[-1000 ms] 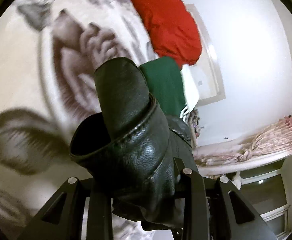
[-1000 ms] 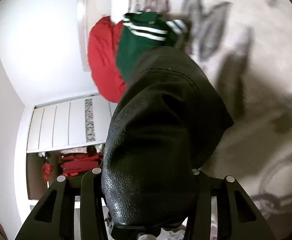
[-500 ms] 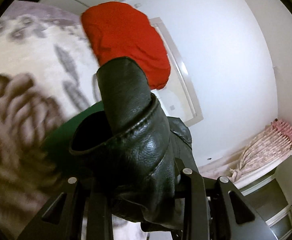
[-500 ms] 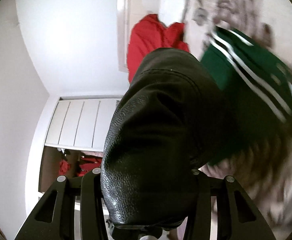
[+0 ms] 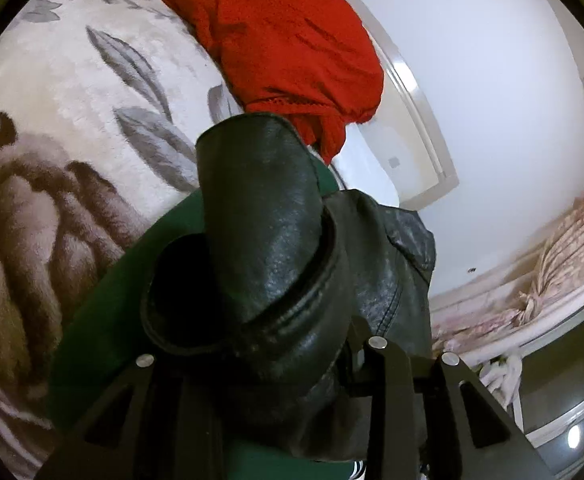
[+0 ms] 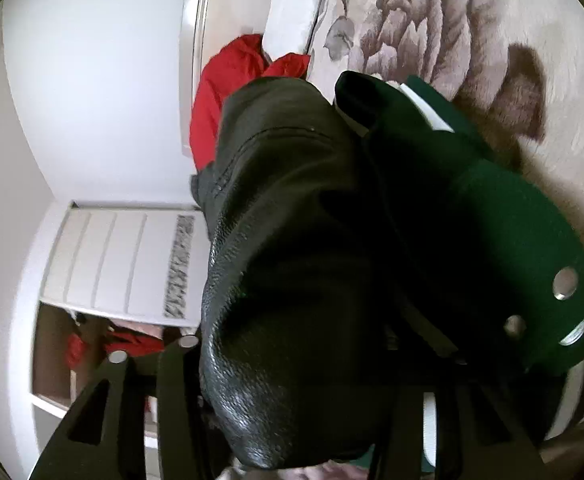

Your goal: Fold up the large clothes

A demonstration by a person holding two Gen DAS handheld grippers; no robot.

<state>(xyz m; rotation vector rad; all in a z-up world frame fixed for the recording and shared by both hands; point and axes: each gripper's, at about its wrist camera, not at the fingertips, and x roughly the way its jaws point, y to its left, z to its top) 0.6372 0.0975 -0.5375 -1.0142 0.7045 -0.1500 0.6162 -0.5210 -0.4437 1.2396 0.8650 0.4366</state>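
Carrying one black leather garment (image 5: 276,264) between both tools: left hand-held gripper (image 5: 288,364) clamped on a cuffed fold, jaws easing apart; right hand-held gripper (image 6: 292,360) likewise opening, leather (image 6: 292,240) still between its jaws. Hanging directly over a green striped garment (image 6: 504,216) on the flowered bedspread (image 5: 72,92), red clothing (image 5: 284,44) at twelve o'clock. Running crosswise from tool to tool, neither nearer; release probably next.
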